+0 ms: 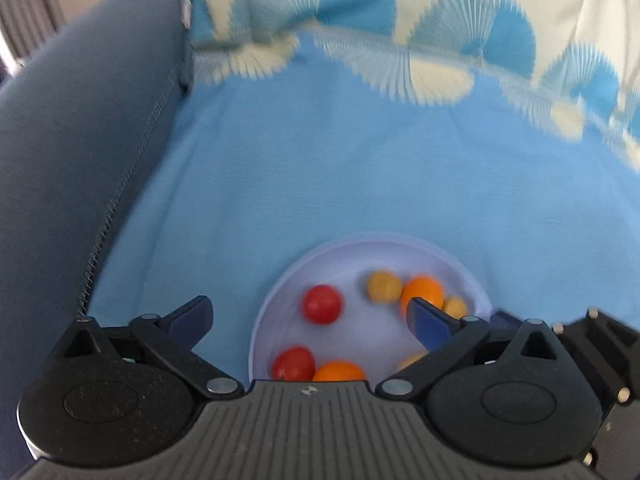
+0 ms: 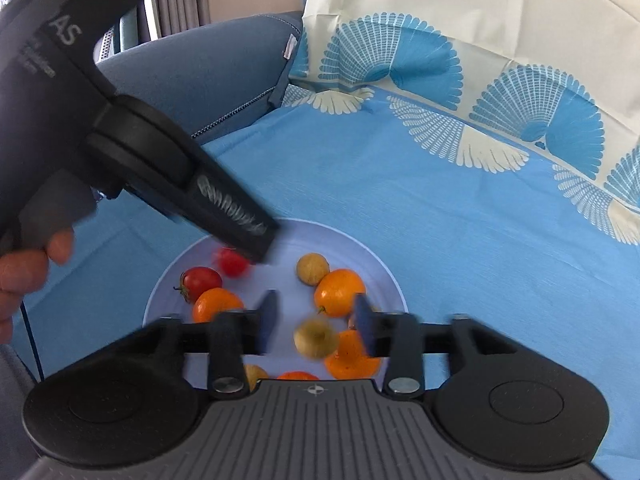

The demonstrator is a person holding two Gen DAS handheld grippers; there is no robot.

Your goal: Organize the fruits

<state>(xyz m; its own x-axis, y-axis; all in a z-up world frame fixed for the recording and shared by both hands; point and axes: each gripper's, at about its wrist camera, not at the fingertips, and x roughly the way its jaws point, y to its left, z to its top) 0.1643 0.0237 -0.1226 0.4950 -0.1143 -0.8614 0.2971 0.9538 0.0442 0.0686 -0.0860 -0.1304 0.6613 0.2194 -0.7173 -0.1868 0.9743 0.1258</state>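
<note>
My left gripper [image 1: 310, 316] hangs over the near part of the plate [image 1: 360, 246] with its jaws spread wide and nothing between them. My right gripper [image 2: 316, 322] stands partly open; a yellowish fruit [image 2: 316, 338] shows blurred between its fingers, with gaps on both sides, so I grip nothing. The plate rests on the blue cloth [image 2: 460, 240], toward the sofa arm [image 2: 208, 76]. On it lie red tomatoes [image 2: 200, 280], oranges [image 2: 340, 292] and other small yellowish fruits [image 2: 313, 268].

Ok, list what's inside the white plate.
On the white plate: two red tomatoes, several orange fruits and small yellowish fruits. The right gripper body covers the plate's near edge.
</note>
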